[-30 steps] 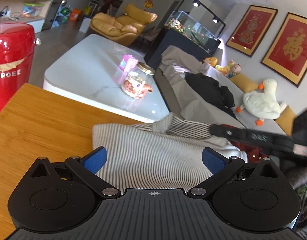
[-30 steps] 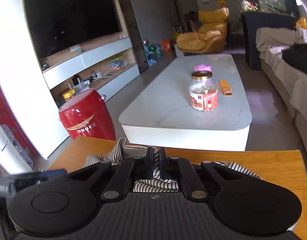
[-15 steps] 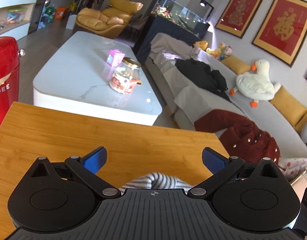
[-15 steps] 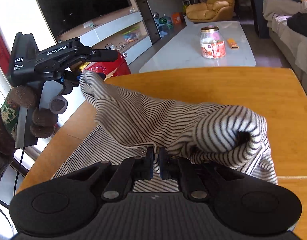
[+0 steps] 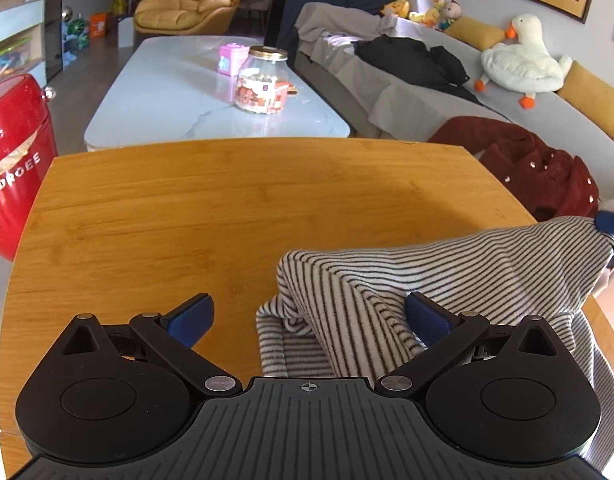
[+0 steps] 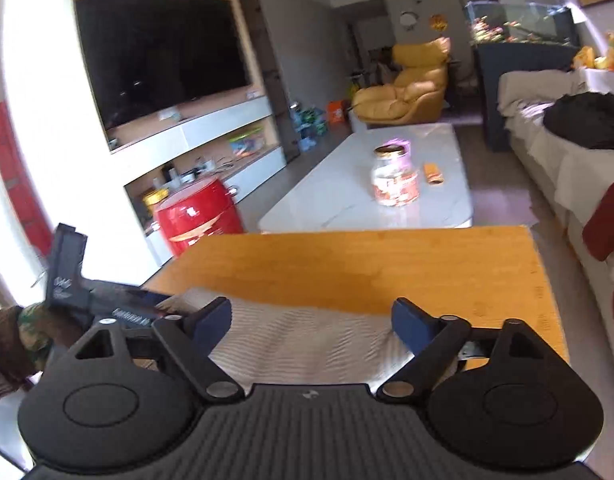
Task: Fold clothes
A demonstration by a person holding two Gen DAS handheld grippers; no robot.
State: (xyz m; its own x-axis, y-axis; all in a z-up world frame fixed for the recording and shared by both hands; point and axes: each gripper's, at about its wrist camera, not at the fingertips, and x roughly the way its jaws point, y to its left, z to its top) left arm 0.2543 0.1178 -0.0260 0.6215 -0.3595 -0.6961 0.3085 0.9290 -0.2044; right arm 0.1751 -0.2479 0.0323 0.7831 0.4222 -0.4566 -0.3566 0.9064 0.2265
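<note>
- Now the right claw [image 6: 311,316] stood wide, its jaws having just been opening, with the striped garment [image 6: 307,344] lying slack between them, unpinched.
- Over on the left, the left claw [image 5: 307,314] was spread wide too; the garment's bunched fold lay between its fingers, against the right one.
- Both hovered over the wooden worktop [image 5: 227,208], where the garment rested at the near edge.

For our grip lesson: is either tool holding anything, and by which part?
Nothing is held. The left tool is open; the right tool has just opened its jaws, striped top loose between them.
</note>
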